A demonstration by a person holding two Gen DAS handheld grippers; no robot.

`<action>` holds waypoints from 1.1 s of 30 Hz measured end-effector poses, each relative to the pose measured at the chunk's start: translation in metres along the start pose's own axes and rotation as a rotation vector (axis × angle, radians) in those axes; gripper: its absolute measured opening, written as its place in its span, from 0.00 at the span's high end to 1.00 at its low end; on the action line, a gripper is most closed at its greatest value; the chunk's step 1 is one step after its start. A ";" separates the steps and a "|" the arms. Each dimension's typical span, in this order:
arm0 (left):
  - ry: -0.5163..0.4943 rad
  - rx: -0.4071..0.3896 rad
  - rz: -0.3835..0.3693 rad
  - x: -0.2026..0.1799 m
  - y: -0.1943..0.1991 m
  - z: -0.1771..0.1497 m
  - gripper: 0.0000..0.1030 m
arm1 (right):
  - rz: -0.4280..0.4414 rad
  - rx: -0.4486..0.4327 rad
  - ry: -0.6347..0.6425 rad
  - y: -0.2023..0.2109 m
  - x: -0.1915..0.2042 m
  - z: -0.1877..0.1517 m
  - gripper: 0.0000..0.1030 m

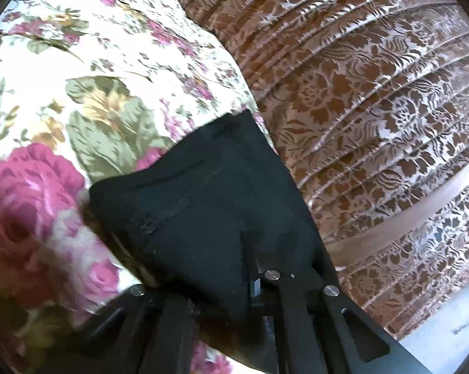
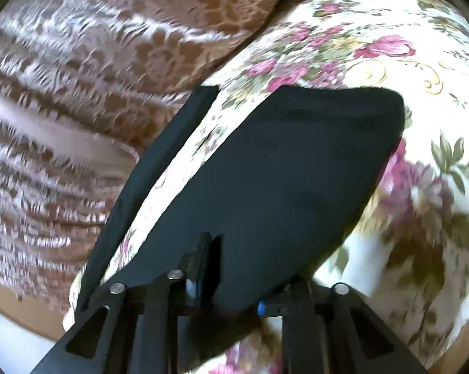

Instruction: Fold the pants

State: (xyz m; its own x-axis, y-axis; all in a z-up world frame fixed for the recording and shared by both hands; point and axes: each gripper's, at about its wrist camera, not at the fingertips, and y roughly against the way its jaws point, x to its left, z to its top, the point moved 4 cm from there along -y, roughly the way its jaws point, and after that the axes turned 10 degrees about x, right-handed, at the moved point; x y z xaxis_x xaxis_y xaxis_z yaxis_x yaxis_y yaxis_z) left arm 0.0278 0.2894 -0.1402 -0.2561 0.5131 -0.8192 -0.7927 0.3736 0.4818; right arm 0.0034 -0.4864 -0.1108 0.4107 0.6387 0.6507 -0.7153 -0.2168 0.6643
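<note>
A: Where are the pants (image 1: 203, 193)?
B: Over the floral bed (image 1: 78, 93); left hand-held gripper (image 1: 253, 268) and right hand-held gripper (image 2: 208, 243) each pinch an edge.
A: Handling?
B: Soft, light, floppy; probably best gripped at edges.

We see our left claw (image 1: 250, 268) clamped tight on black cloth; our right claw (image 2: 209, 249) pinches cloth too, both angled downward.

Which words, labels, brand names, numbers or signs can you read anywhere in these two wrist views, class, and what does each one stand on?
None: no readable text in either view.
Black pants: no label or tag showing.
Floral bedspread: flowers only.
Brown patterned fabric: ornament only.
</note>
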 end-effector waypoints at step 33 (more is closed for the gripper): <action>-0.029 0.034 0.103 0.016 0.039 -0.028 0.86 | 0.010 -0.014 -0.045 0.021 -0.032 0.017 0.84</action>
State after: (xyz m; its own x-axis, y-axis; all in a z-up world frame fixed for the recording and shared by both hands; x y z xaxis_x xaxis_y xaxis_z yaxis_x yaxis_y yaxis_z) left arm -0.0232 0.2904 -0.1436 -0.3187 0.5725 -0.7554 -0.7438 0.3429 0.5738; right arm -0.0151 -0.5242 -0.1108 0.4281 0.6026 0.6735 -0.7275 -0.2125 0.6524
